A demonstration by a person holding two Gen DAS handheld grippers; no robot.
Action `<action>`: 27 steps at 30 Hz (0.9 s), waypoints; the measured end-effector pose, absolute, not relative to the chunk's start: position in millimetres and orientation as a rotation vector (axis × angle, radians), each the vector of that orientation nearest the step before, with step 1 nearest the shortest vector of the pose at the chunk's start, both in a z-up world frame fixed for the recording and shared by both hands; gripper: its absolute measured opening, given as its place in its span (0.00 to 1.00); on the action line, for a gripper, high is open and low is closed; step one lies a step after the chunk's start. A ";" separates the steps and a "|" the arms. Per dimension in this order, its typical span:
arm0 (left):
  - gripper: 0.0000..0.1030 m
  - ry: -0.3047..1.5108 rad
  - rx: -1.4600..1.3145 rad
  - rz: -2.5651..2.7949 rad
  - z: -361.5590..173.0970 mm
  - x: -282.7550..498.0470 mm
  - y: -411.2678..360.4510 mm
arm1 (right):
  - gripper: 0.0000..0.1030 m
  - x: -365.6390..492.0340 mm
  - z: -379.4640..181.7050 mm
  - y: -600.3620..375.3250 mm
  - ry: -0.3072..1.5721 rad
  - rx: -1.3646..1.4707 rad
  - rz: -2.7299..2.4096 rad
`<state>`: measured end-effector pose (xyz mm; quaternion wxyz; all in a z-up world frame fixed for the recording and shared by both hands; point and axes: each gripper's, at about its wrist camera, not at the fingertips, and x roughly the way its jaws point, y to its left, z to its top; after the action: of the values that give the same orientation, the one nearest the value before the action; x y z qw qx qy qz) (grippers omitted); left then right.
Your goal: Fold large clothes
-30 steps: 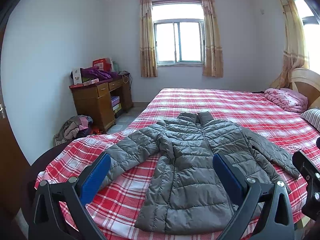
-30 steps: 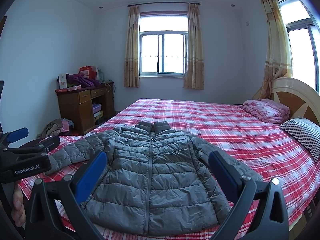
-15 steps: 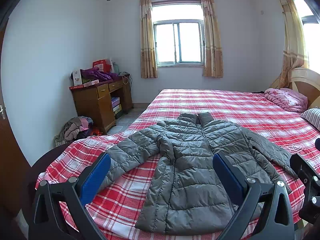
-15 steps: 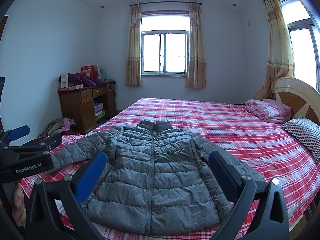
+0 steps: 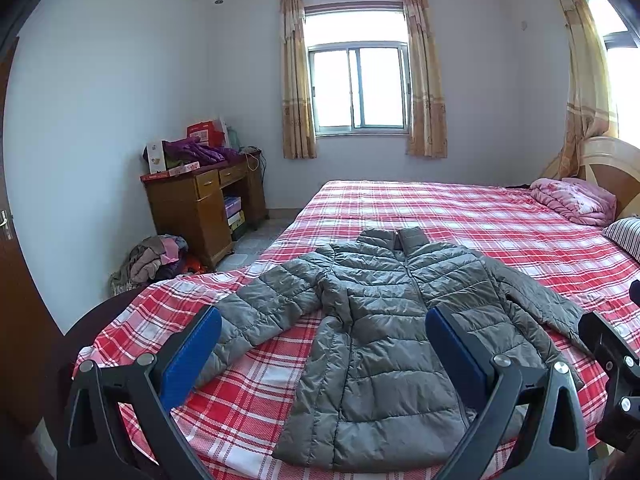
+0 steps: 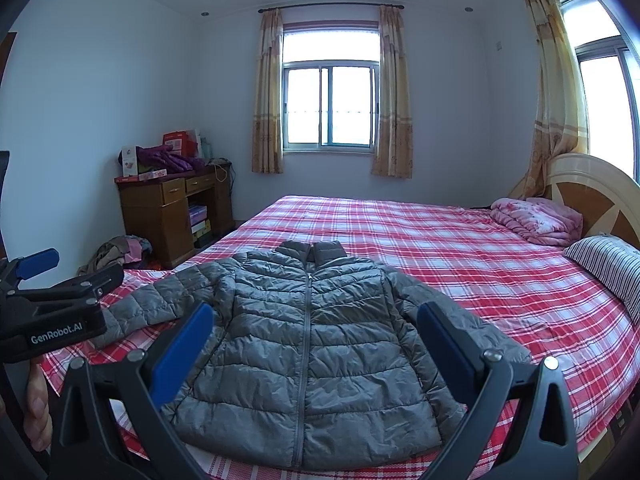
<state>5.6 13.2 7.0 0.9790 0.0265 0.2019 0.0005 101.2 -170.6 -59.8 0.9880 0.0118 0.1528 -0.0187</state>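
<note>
A grey quilted puffer jacket (image 5: 384, 328) (image 6: 308, 340) lies flat, front up and zipped, on the near end of a bed with a red checked sheet (image 5: 480, 216) (image 6: 440, 240). Both sleeves are spread out to the sides, the collar pointing toward the window. My left gripper (image 5: 322, 336) hovers open above the jacket's left half, nothing between its blue pads. My right gripper (image 6: 314, 332) is open too, held over the jacket's lower middle. The left gripper (image 6: 38, 268) also shows at the left edge of the right wrist view, with a hand below it.
A folded pink blanket (image 6: 536, 220) and a striped pillow (image 6: 612, 264) lie by the headboard at the right. A wooden desk (image 5: 200, 208) with boxes and purple clothing stands by the left wall, with a heap of clothes (image 5: 156, 256) on the floor beside it.
Both grippers have drifted slightly lower and closer to the jacket; the view shifts only a little. The jacket has not moved.
</note>
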 end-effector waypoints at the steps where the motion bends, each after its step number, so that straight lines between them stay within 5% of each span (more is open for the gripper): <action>1: 0.99 0.407 0.052 0.000 7.0 6.1 13.2 | 1.00 101.4 -59.6 -171.5 0.307 0.024 -0.036; 18: 0.99 0.413 0.056 -0.003 5.4 6.0 16.6 | 1.00 104.6 -61.8 -167.2 0.323 0.027 -0.013; 27: 0.99 0.500 0.111 0.060 -47.2 56.2 19.1 | 1.00 134.7 -87.1 -212.3 0.363 0.099 -0.105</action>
<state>56.2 19.1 -47.2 0.9670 0.0550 0.2471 0.0299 134.7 -212.3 -87.1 0.9810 0.0494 0.1805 -0.0521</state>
